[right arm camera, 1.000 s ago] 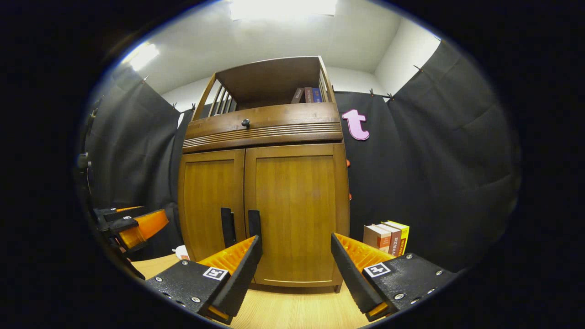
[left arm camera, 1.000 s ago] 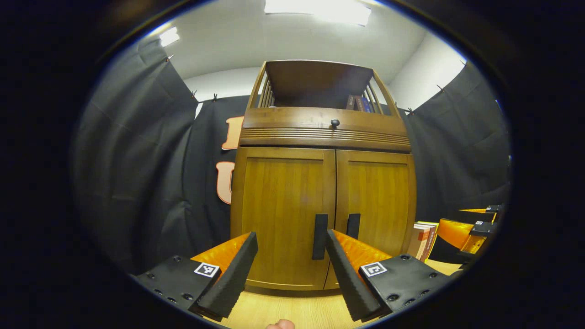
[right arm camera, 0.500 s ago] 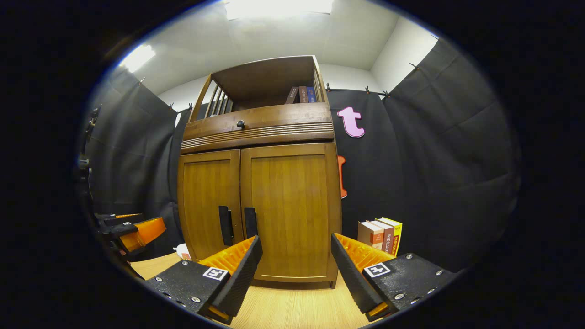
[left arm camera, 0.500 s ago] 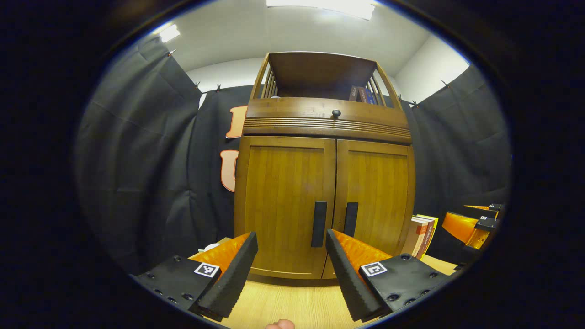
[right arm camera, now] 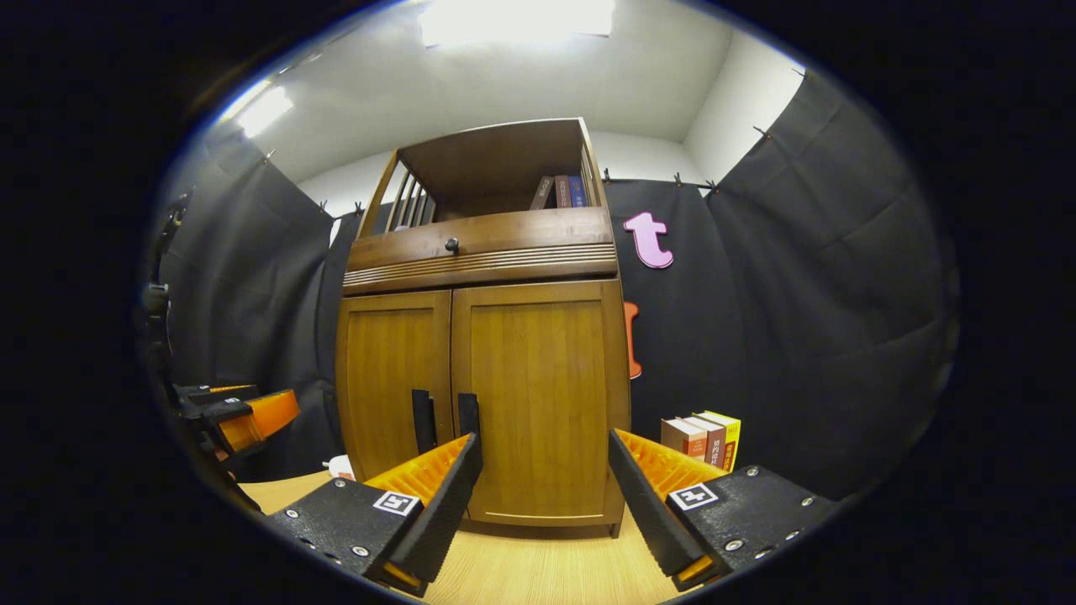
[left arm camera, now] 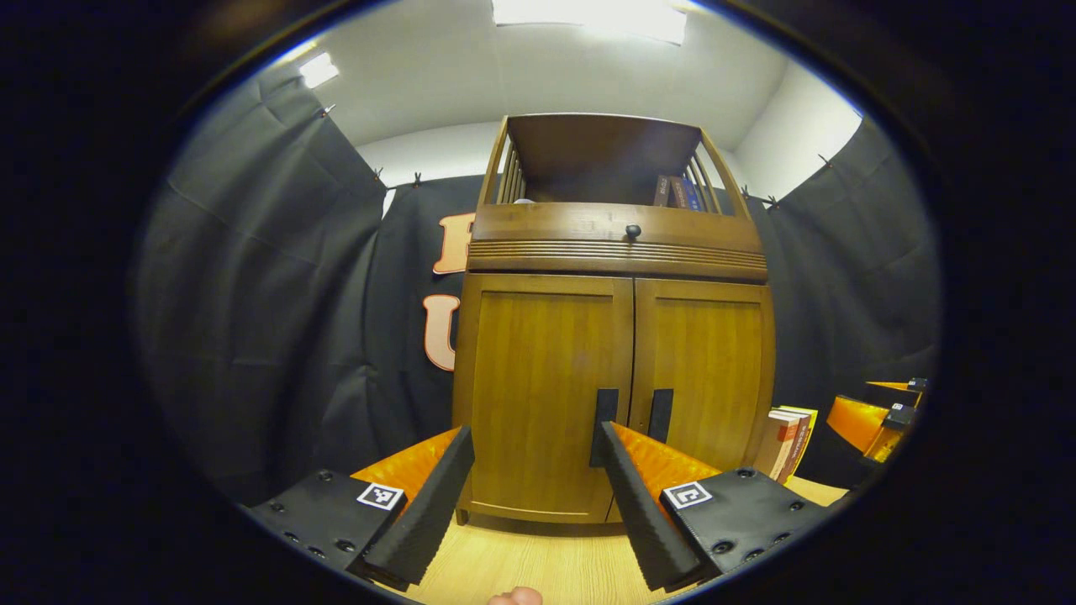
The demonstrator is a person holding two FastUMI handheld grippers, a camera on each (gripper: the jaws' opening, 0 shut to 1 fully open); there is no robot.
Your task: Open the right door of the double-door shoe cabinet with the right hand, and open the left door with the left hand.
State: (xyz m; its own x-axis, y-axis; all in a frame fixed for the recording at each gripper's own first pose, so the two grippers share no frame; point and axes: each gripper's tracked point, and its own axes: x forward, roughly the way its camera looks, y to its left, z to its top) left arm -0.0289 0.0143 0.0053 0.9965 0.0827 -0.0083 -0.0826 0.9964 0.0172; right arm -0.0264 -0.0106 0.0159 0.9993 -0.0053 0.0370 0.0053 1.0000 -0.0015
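Wooden cabinet (right arm camera: 483, 395) stands far on the counter (right arm camera: 538, 571), both doors closed. Right hand-held gripper (right arm camera: 542, 504) and left hand-held gripper (left arm camera: 534, 496) hang released; approach step. Next: right handle (right arm camera: 467, 416) needs centring.

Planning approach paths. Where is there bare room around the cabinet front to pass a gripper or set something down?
Bare tabletop runs in front of the closed doors, between cabinet base and both open grippers. Right gripper and left gripper face it with nothing between. Crowded: standing books at the cabinet's right side, a small white object at its left.
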